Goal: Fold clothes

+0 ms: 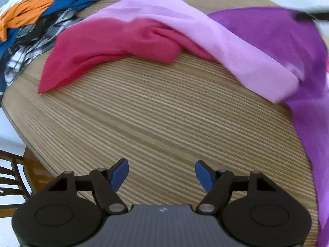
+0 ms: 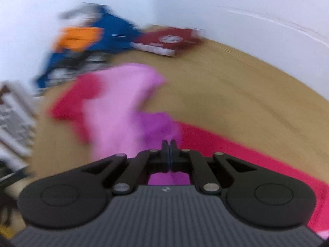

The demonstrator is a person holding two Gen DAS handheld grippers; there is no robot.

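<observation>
Garment w/ crimson, pink & purple panels [image 1: 242, 47] lies crumpled, unfolded on wooden table [image 1: 156, 113]; right gripper [image 2: 170, 144] pinches its purple part, left gripper [image 1: 162, 175] wide, empty; pile [image 1: 37, 10] awaits.

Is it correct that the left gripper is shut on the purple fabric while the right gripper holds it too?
Not quite. The left gripper is open over bare table, as the left wrist view shows. The right gripper is indeed shut on the purple fabric.

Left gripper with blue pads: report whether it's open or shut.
Open. The left gripper has its blue pads spread wide over bare striped wooden table, with nothing between them.
</observation>
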